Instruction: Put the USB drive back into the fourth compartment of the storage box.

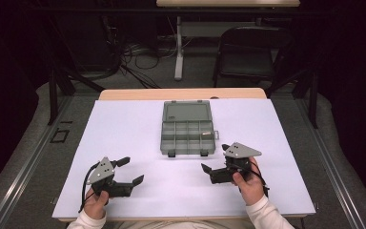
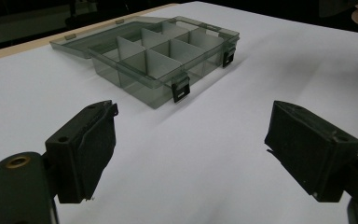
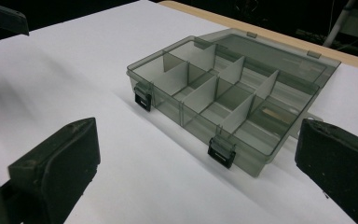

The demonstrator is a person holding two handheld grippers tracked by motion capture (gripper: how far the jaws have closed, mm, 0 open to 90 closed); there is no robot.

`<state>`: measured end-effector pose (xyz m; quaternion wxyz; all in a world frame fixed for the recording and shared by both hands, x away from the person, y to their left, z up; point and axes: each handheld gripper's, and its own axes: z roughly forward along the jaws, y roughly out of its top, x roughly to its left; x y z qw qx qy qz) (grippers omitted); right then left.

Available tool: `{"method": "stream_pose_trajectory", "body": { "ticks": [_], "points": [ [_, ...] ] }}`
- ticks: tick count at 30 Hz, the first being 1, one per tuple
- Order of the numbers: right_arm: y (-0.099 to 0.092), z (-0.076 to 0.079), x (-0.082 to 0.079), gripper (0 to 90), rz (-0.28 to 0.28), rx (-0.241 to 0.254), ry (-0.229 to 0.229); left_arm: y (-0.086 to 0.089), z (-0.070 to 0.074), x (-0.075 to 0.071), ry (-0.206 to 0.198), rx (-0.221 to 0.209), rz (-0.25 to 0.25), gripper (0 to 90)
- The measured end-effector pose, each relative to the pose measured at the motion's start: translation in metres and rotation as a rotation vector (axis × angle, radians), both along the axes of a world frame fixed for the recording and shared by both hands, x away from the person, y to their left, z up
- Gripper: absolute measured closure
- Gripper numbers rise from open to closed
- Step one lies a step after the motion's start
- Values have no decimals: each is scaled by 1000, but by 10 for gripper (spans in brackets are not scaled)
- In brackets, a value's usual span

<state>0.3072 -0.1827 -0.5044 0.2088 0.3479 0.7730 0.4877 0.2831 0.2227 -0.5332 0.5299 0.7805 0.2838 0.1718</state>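
Grippers left [image 1: 132, 171] and right [image 1: 214, 157] both agape, empty; organizer box [image 1: 188, 129] open, contents indistinct.

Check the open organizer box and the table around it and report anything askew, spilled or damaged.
Nothing stands out. The compartment organizer box sits square on the white table, lid laid flat open behind it, dividers upright, both latches hanging. One small pale item lies in a right-hand compartment. Nothing spilled.

table [image 1: 124, 143]: white top, wooden strip along far edge | on it: open grey box [image 1: 188, 128], centre toward far edge, lid flat toward far edge, two black latches facing near edge | small pale item in right-hand compartment
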Motion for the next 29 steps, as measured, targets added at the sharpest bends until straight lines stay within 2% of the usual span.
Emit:
{"method": "stream_pose_trajectory", "body": {
  "ticks": [10, 15, 16, 29],
  "points": [
    [-4, -14, 0, 0, -8, 0, 13, 0, 0, 0, 0, -1, -1, 157],
    [-6, -23, 3, 0, -23, -17, 33, 0, 0, 0, -1, -3, -2, 157],
    [-6, -26, 4, 0, -30, -16, 49, 0, 0, 0, 0, -3, -2, 157],
    [-5, -32, 7, 2, -16, -44, 54, 0, 0, 0, 0, 7, 1, 157]
  ]
}}
